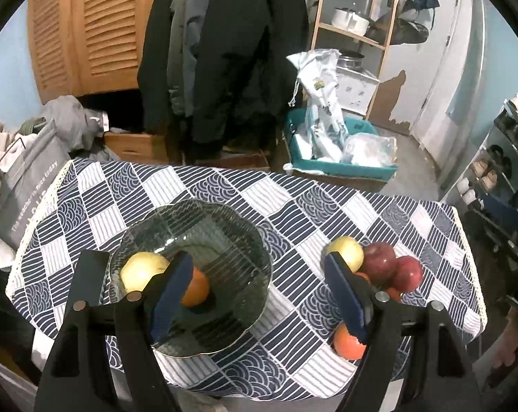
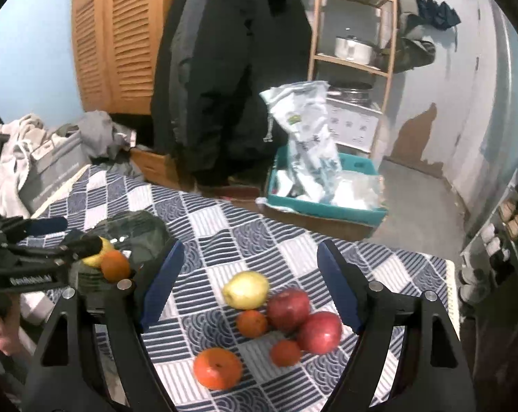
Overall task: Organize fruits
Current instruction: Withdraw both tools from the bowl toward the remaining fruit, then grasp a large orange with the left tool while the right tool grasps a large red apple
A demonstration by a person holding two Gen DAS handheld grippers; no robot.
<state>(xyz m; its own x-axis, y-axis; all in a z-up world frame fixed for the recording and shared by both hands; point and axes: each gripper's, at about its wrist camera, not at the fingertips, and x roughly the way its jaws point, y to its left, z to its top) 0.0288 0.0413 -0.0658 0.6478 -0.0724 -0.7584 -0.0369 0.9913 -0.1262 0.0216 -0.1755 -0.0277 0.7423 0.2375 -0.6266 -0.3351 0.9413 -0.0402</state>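
Fruit on a checked tablecloth point(image 2: 245, 237), some already in the glass bowl point(image 1: 224, 237).
Both the left gripper point(image 1: 259, 292) and right gripper point(image 2: 248, 281) were spread wide, holding nothing. Blue fingers point(image 1: 344, 295) hid part of the loose pile point(image 2: 276, 316) on the right; a yellow apple point(image 1: 140, 271) and an orange point(image 1: 195, 286) sat in the bowl. A grey bag point(image 1: 25, 185) far left read "The weather is nice today". Bare cloth lay between bowl and pile.

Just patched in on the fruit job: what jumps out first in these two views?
A loose cluster of fruit on the checked tablecloth: a yellow apple, two red apples and three oranges, the biggest nearest the camera. To its left, the glass bowl already holds a yellow apple and an orange. Both the left gripper and right gripper are open and empty.
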